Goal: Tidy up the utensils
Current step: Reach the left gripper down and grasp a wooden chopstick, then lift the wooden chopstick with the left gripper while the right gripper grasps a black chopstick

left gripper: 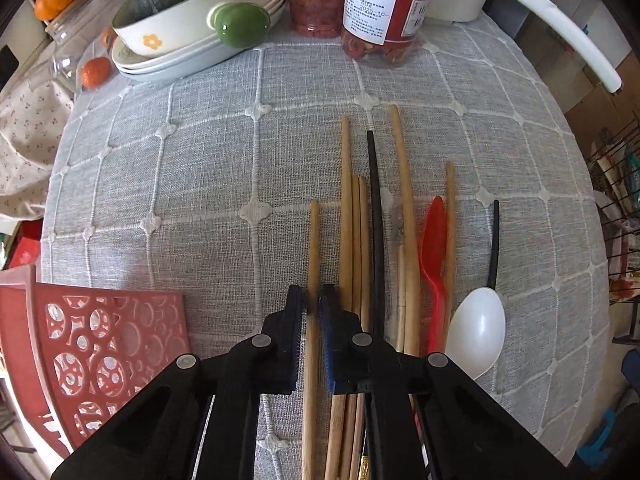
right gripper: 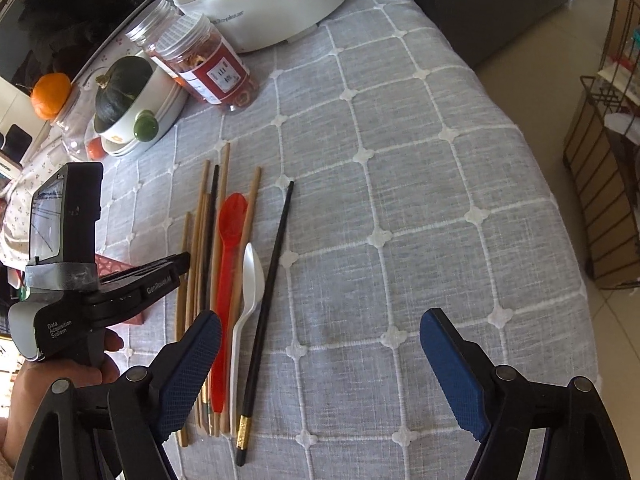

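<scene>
Left gripper [left gripper: 311, 306]: pinching leftmost wooden chopstick [left gripper: 313, 248] on grey tablecloth [left gripper: 200, 184]
Right gripper [right gripper: 320, 344]: spread wide above tablecloth
Left gripper writing: "GenRobot.AI", "Data Acquisition System"
White cooker [right gripper: 260, 4]: "Royalstar"

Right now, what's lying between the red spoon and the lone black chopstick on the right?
The white spoon lies between the red spoon and the black chopstick, shown best in the right wrist view.

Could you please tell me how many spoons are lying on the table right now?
2. The red spoon lies among the wooden chopsticks. The white spoon lies just right of it, beside the lone black chopstick. More could be hidden under the pile.
</scene>
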Demonstrator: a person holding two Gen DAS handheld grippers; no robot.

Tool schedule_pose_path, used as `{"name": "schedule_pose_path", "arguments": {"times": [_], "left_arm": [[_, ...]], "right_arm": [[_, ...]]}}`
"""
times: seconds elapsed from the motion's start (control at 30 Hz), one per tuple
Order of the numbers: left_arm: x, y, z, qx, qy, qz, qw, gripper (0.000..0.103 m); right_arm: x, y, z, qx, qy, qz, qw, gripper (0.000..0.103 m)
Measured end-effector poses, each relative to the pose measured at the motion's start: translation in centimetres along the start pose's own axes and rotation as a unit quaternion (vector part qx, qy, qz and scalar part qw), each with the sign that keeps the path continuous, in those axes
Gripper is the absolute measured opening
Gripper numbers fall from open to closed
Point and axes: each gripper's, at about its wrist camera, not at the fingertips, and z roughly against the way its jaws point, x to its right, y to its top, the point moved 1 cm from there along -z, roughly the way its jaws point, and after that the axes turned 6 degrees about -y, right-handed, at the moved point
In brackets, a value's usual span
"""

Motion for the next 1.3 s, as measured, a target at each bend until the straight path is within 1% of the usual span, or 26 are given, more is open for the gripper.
{"name": "schedule_pose_path", "arguments": {"times": [0.03, 0.07, 0.13, 0.23, 0.33, 0.4, 0.53, 0.6, 0.67, 0.7, 0.73, 0.77, 0.8, 0.87, 0.93, 1.03, 1.07, 1.13, 1.2, 1.3], "left_arm": [[0.2, 0.0, 0.0, 0.001, -0.002, -0.005, 1.0, 0.006], [0.5, 0.2, 0.0, 0.002, -0.003, -0.004, 1.0, 0.006], [0.7, -0.4, 1.0, 0.014, -0.02, 0.0, 0.9997, 0.006], [1.3, -1.6, 4.4, 0.049, -0.045, -0.014, 0.9977, 0.006], [1.4, -3.5, 8.4, 0.087, -0.065, -0.029, 0.9936, 0.006], [1.3, -4.8, 11.1, 0.117, -0.073, -0.039, 0.9897, 0.006], [-0.9, -8.8, 15.7, 0.179, -0.081, -0.053, 0.9791, 0.006], [-2.5, -10.4, 17.2, 0.209, -0.088, -0.048, 0.9728, 0.006], [-4.5, -12.1, 18.1, 0.237, -0.097, -0.032, 0.966, 0.006], [-5.0, -12.3, 18.3, 0.239, -0.102, -0.022, 0.9653, 0.006], [-5.5, -12.4, 18.5, 0.238, -0.117, -0.018, 0.9639, 0.006], [-5.7, -12.5, 18.7, 0.243, -0.131, -0.019, 0.961, 0.006], [-5.8, -12.7, 19.1, 0.251, -0.132, -0.022, 0.9588, 0.006], [-6.1, -13.0, 19.5, 0.26, -0.119, -0.033, 0.9575, 0.006], [-6.6, -12.8, 19.7, 0.261, -0.126, -0.033, 0.9563, 0.006], [-7.4, -12.9, 19.8, 0.257, -0.139, -0.027, 0.956, 0.006], [-7.6, -12.9, 19.8, 0.255, -0.141, -0.027, 0.9561, 0.006], [-7.8, -13.0, 19.9, 0.254, -0.142, -0.027, 0.9562, 0.006], [-7.9, -13.1, 19.9, 0.256, -0.137, -0.031, 0.9565, 0.006], [-8.1, -13.3, 19.9, 0.258, -0.126, -0.037, 0.9572, 0.006]], "right_arm": [[-0.2, 0.0, -0.2, -0.002, 0.001, 0.001, 1.0, 0.086], [-0.4, 0.0, -0.4, -0.003, 0.001, 0.002, 1.0, 0.086], [-0.6, 0.0, -0.6, -0.002, -0.002, 0.005, 1.0, 0.086], [-0.9, 0.0, -0.8, 0.002, -0.012, 0.01, 1.0, 0.086], [-1.2, -0.1, -1.2, 0.003, -0.018, 0.012, 1.0, 0.086], [-1.3, -0.1, -1.5, 0.002, -0.021, 0.013, 1.0, 0.086], [-1.8, -0.1, -2.1, -0.002, -0.02, 0.012, 1.0, 0.084], [-2.2, -0.1, -2.4, -0.001, -0.018, 0.013, 1.0, 0.082], [-2.7, 0.0, -2.8, 0.0, -0.017, 0.018, 1.0, 0.08], [-3.0, 0.0, -3.1, -0.001, -0.013, 0.021, 1.0, 0.075], [-3.1, 0.1, -3.5, -0.004, -0.007, 0.021, 1.0, 0.069], [-3.2, 0.1, -4.0, -0.009, 0.0, 0.018, 1.0, 0.066], [-3.3, 0.2, -4.6, -0.016, 0.006, 0.012, 1.0, 0.062], [-3.4, 0.5, -5.8, -0.028, 0.015, -0.002, 0.999, 0.056], [-3.7, 1.0, -6.9, -0.033, 0.018, -0.015, 0.999, 0.046], [-3.9, 2.5, -7.8, -0.027, 0.021, -0.036, 0.999, 0.039], [-3.9, 3.0, -7.9, -0.021, 0.021, -0.043, 0.999, 0.038], [-3.8, 4.2, -8.3, -0.006, 0.008, -0.051, 0.999, 0.037], [-3.9, 5.0, -8.9, 0.003, -0.018, -0.044, 0.999, 0.034], [-4.3, 5.2, -10.4, -0.002, -0.049, -0.023, 0.999, 0.03]]}}
